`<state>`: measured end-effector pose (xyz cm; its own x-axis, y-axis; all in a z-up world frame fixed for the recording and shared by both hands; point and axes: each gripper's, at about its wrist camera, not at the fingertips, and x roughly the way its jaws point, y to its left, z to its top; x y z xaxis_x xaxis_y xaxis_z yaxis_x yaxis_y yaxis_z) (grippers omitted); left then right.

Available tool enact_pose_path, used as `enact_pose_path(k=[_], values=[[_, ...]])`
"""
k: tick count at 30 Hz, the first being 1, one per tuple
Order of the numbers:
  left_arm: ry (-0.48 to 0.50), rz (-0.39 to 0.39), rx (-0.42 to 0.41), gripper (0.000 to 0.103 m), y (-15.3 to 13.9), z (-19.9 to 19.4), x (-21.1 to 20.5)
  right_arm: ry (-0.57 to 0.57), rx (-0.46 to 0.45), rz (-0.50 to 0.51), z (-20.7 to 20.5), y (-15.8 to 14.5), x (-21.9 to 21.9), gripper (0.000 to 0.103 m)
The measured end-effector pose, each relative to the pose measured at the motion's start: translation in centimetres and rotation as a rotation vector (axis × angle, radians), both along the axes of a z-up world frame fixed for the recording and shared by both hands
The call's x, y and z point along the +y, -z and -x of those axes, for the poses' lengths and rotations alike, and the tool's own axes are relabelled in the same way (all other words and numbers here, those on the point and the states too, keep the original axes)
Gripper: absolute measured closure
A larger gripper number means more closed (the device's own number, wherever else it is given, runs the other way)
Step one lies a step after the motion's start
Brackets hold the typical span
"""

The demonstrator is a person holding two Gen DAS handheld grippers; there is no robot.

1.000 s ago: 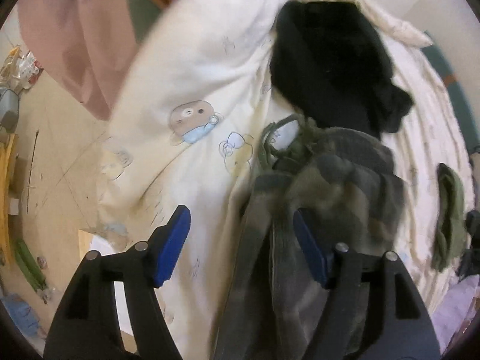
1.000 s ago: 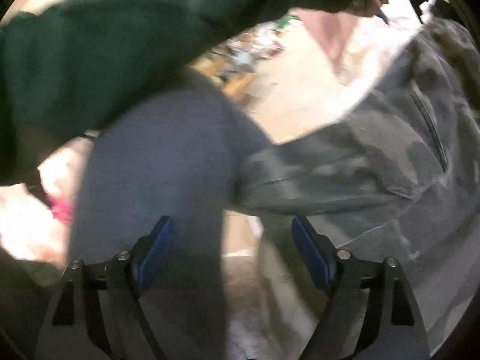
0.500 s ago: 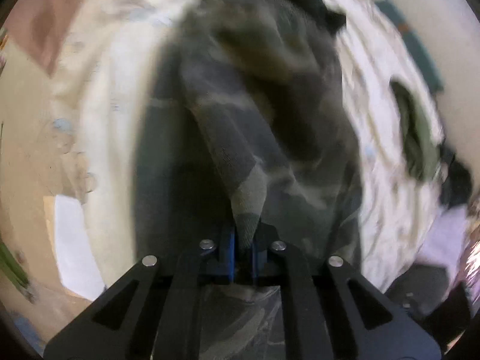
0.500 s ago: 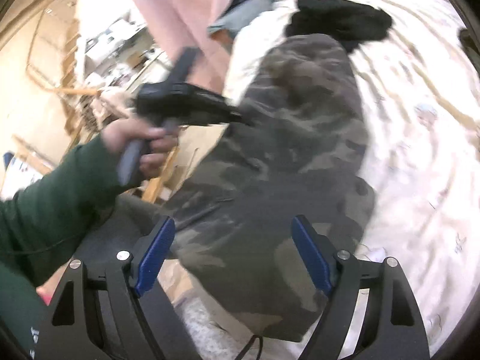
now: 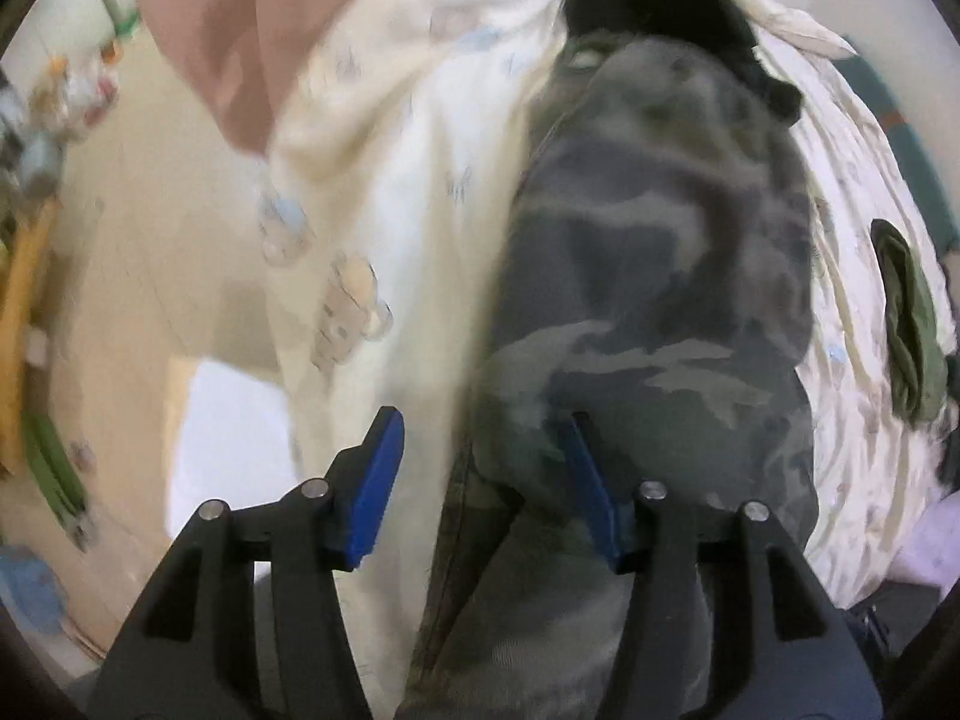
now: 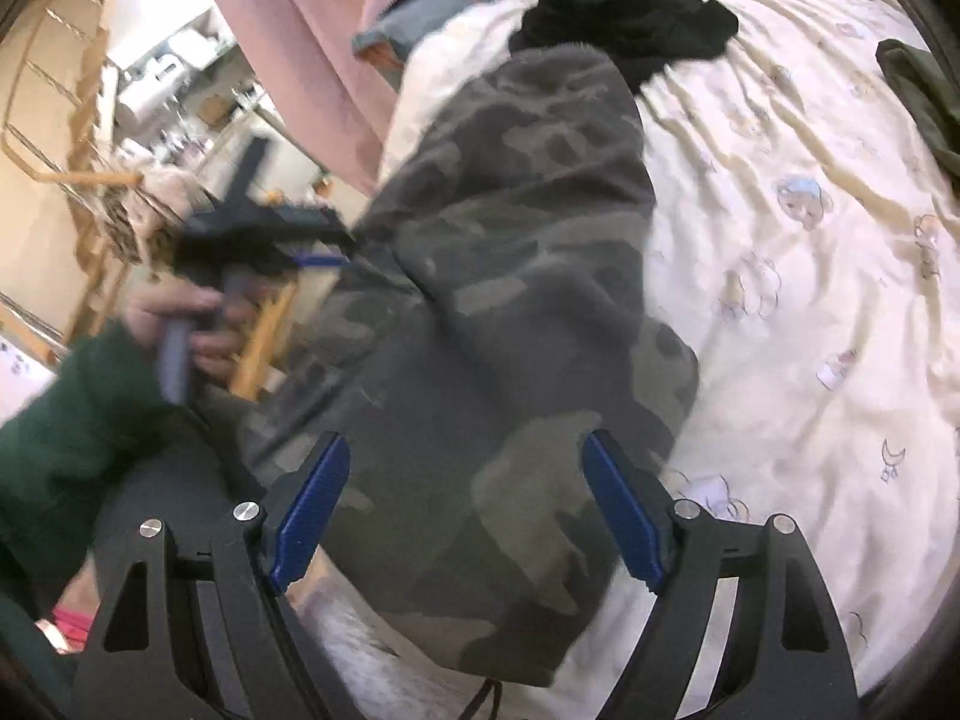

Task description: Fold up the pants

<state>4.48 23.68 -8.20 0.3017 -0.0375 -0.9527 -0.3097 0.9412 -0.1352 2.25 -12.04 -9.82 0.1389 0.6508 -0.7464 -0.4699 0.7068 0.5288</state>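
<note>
Half a second earlier clamped on the pants (image 6: 510, 276), the left claw (image 5: 480, 480) had let go and stood wide, the right claw (image 6: 462, 510) wide above them; they lay heaped lengthwise on the bed (image 6: 810, 300), folding barely begun

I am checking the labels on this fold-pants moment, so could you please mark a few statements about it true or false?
1. Both grippers are open. True: the left gripper and the right gripper show spread fingers.
2. The camouflage pants lie on a patterned cream bedsheet. True.
3. The black garment lies on top of the pants. False: it lies beyond their far end.
4. The person's sleeve is red. False: it is dark green.
</note>
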Motion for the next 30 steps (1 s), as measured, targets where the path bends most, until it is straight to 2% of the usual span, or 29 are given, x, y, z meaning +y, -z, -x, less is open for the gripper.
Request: enact_pose_path(k=[2, 3, 5, 6, 9, 11, 14, 18, 20, 22, 23, 25, 27, 30], values=[[0.066, 0.016, -0.052, 0.050, -1.7, 1.0, -1.6, -0.025, 0.012, -0.005, 0.1, 0.4, 0.7, 0.028], [0.107, 0.062, -0.052, 0.050, -1.8, 1.5, -2.6, -0.033, 0.014, -0.005, 0.0, 0.5, 1.1, 0.029], [0.174, 0.129, -0.013, 0.050, -0.8, 2.4, -4.7, -0.044, 0.022, 0.004, -0.1, 1.3, 2.1, 0.033], [0.213, 0.129, 0.016, 0.050, 0.1, 2.7, -6.0, -0.045, 0.031, 0.018, -0.3, 1.8, 2.5, 0.035], [0.272, 0.033, 0.109, 0.050, 3.3, 3.3, -7.8, -0.054, 0.088, 0.037, -0.6, 3.6, 3.2, 0.041], [0.267, 0.030, 0.156, 0.050, 4.7, 3.4, -7.9, -0.056, 0.129, 0.071, -0.6, 4.8, 3.4, 0.041], [0.269, 0.004, 0.180, 0.050, 4.2, 4.3, -8.4, -0.066, 0.198, 0.087, -0.1, 6.0, 3.2, 0.041], [0.305, -0.045, 0.194, 0.048, 2.9, 6.4, -8.9, -0.090, 0.192, 0.090, 1.1, 5.2, 2.6, 0.041], [0.271, -0.027, 0.173, 0.047, 1.7, 6.9, -8.5, -0.071, 0.205, 0.051, 1.0, 4.6, 2.0, 0.041], [0.176, 0.057, 0.127, 0.032, -0.3, 7.6, -6.9, -0.022, 0.213, -0.015, 0.7, 3.8, 0.9, 0.040], [0.134, 0.080, 0.103, 0.027, -1.1, 8.0, -6.0, 0.001, 0.208, -0.037, 0.5, 3.2, 0.4, 0.040], [0.020, 0.100, 0.058, 0.008, -2.7, 9.2, -3.8, 0.048, 0.202, -0.072, 0.1, 2.4, -0.7, 0.040], [-0.087, 0.117, 0.038, 0.003, -3.4, 11.0, -1.5, 0.093, 0.213, -0.104, -0.3, 2.1, -1.9, 0.040], [-0.180, 0.148, 0.069, 0.002, -2.4, 12.9, 0.1, 0.159, 0.257, -0.143, -0.8, 2.5, -3.7, 0.039]])
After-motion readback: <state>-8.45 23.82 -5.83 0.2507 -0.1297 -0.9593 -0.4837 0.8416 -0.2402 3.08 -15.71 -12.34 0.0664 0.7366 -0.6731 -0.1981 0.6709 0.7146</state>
